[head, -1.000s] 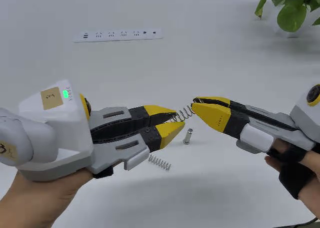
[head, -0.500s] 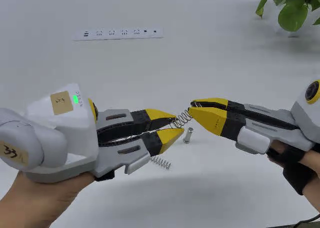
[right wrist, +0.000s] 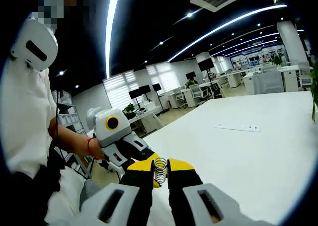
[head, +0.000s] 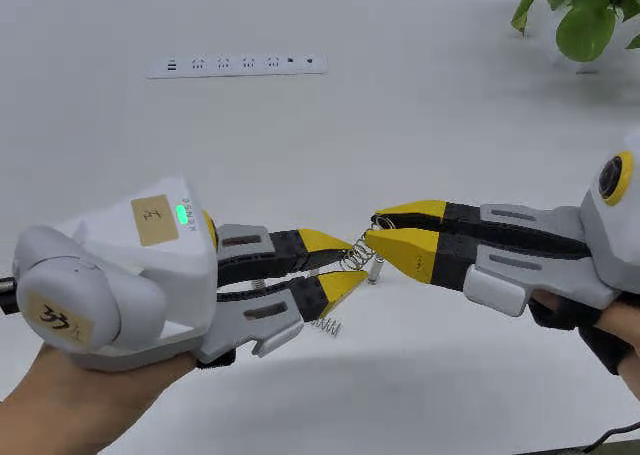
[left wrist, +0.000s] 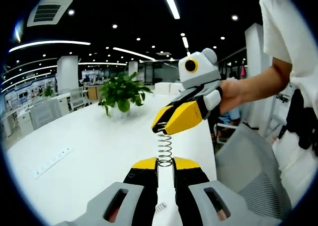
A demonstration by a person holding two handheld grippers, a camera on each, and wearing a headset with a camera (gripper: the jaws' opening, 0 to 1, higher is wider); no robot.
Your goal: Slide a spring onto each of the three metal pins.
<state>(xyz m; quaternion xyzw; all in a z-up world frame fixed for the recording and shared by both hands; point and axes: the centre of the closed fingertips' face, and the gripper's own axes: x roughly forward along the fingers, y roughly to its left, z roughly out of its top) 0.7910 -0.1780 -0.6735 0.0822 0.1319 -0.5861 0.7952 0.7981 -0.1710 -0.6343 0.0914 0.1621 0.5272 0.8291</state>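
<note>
Step in hand: a spring [head: 355, 257] is held in the air above the worktop [head: 300, 145], stretched between the two claws, not yet on a pin. Left claw [head: 350, 262] narrow, pinching one end. Right claw [head: 370, 227] narrow on the other end. One pin [head: 376, 271] stands on the worktop just below the tips. A loose spring [head: 325, 326] lies near it.

Next move, as I judge: one claw lets go, the other lines the coil's open end up with the pin. Small bore, so aim must be true.

- Left gripper view: spring [left wrist: 164, 145] side-on, coils counted easily, right claw [left wrist: 160, 129] capping its top
- Right gripper view: spring [right wrist: 160, 170] end-on, bore open between the jaws
- Head view gives the pin. Whether the right claw hides another pin, cannot tell
</note>
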